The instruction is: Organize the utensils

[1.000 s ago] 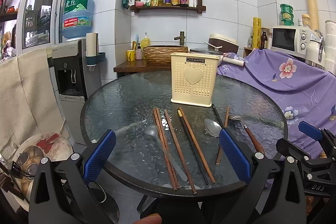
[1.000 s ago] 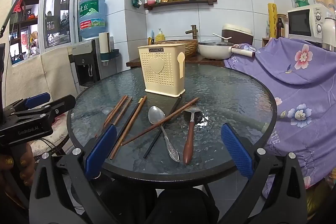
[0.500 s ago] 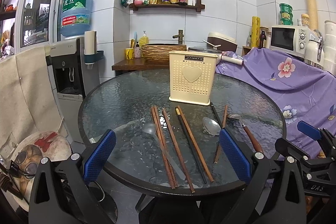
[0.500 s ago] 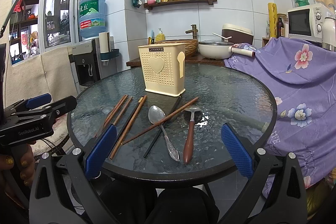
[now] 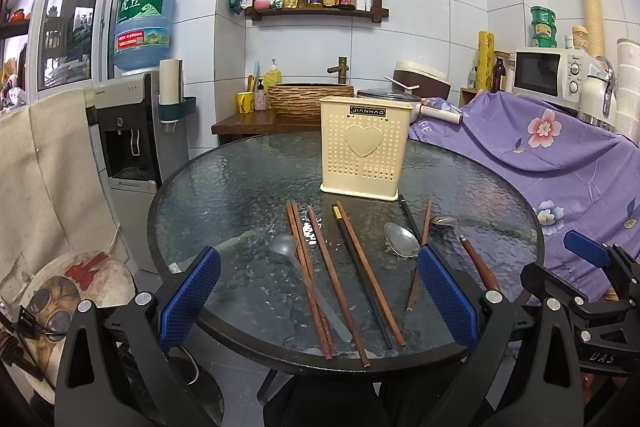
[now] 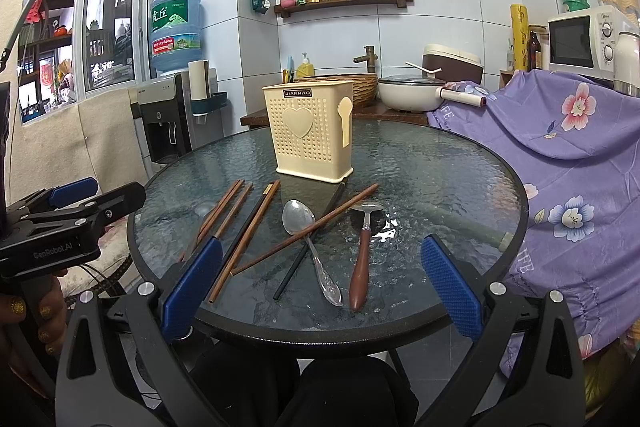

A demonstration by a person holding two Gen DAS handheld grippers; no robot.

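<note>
Both grippers hang just off the near edge of the round glass table (image 5: 208, 187), nothing between the pads.

Left gripper (image 5: 318, 301): jaws spread wide, empty. From its camera I see, left to right:
- a steel spoon (image 5: 298, 273) with its bowl toward the table centre, handle running to the near edge, partly under a pair of brown chopsticks (image 5: 308, 275)
- a single brown chopstick (image 5: 336, 279) just right of them
- a black chopstick (image 5: 362, 279) and another brown one (image 5: 370, 273) side by side, roughly on the gripper's centre line
- a second steel spoon (image 5: 401, 240), its handle hidden behind my right pad (image 5: 446, 295)

All of these lie ahead of the fingertips, none touched.

Cream utensil holder (image 5: 365, 147) stands upright past the far ends of the chopsticks, near the table centre, well apart from both grippers.

Right gripper (image 6: 320, 287): also spread, empty. In its view the second steel spoon lies between the pads, with a brown chopstick (image 6: 308, 229) and a black chopstick (image 6: 308, 247) crossing over its neck. A wooden-handled spoon (image 6: 362, 251) sits just right of it, handle toward the near edge, bowl toward the holder. Nothing in contact with the pads.

A hand (image 6: 24, 323) holds the left gripper's grip at the left margin of the right camera.
</note>
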